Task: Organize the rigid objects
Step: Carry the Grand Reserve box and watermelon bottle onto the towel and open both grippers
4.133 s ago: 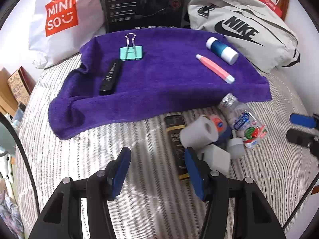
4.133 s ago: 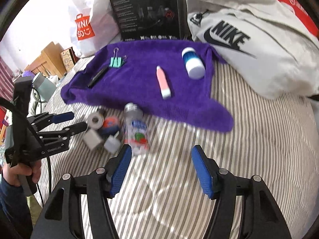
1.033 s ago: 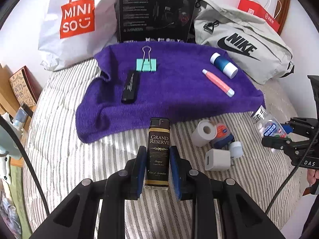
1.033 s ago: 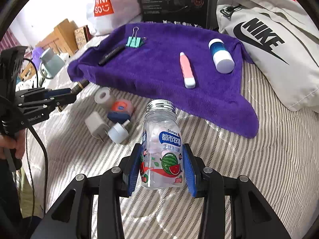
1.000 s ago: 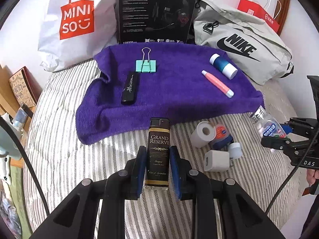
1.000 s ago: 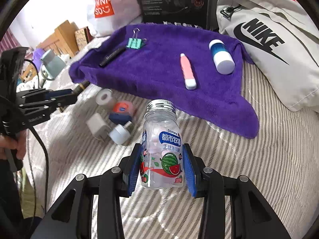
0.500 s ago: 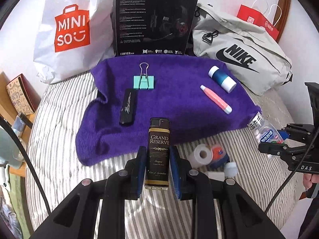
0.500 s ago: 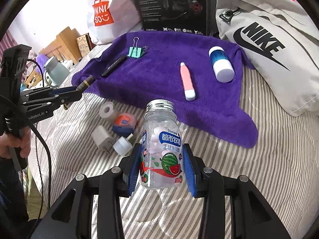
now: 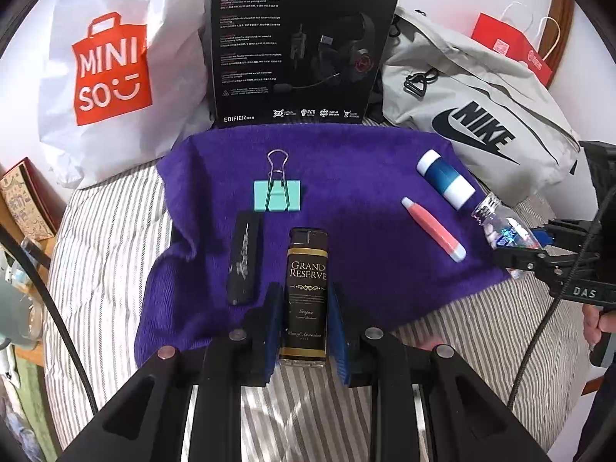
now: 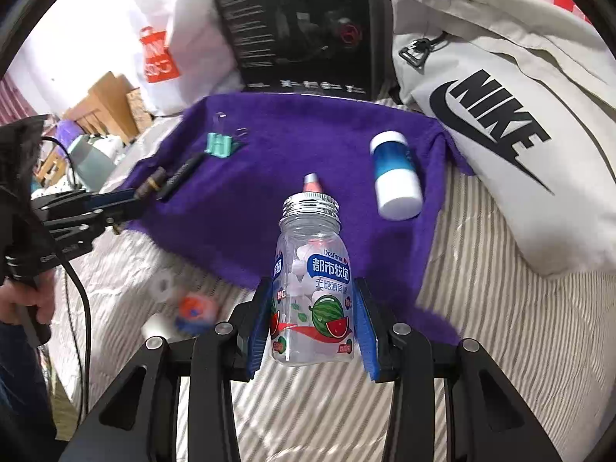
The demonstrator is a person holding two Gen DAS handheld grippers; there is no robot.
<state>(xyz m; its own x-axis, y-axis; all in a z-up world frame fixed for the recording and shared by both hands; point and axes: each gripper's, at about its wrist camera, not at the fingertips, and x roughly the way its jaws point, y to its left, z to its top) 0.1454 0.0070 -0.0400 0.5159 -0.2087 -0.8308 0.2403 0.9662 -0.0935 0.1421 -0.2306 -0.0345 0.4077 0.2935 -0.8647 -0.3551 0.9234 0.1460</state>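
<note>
The biggest thing I have in front of me is the striped bed (image 9: 107,238), with a white Miniso bag (image 9: 111,69), a black headset box (image 9: 300,46) and a grey Nike bag (image 9: 473,115) propped along its far edge. Spread across the middle is the purple towel (image 9: 365,177), which I judge to be the collecting spot. Four items already lie on it: a blue-and-white bottle (image 9: 446,179) and a pink tube (image 9: 433,229) toward my right, a teal binder clip (image 9: 277,194) and a flat black case (image 9: 244,258) toward my left. My left gripper (image 9: 307,327) is clamped on the Grand Reserve lighter (image 9: 307,292), held over the near part of the towel just beside the black case. My right gripper (image 10: 312,317) is clenched around the clear candy bottle (image 10: 312,288), poised over the towel's near edge, with the pink tube just beyond its cap. Off the towel, on the bare bedding to the left in the right wrist view, I can still make out a blurred white roll (image 10: 165,283) and an orange-and-blue item (image 10: 196,308), perhaps with another pale piece nearby. So I reckon I am past halfway: four placed, two in hand to set down, and a few small bits left to fetch.
</note>
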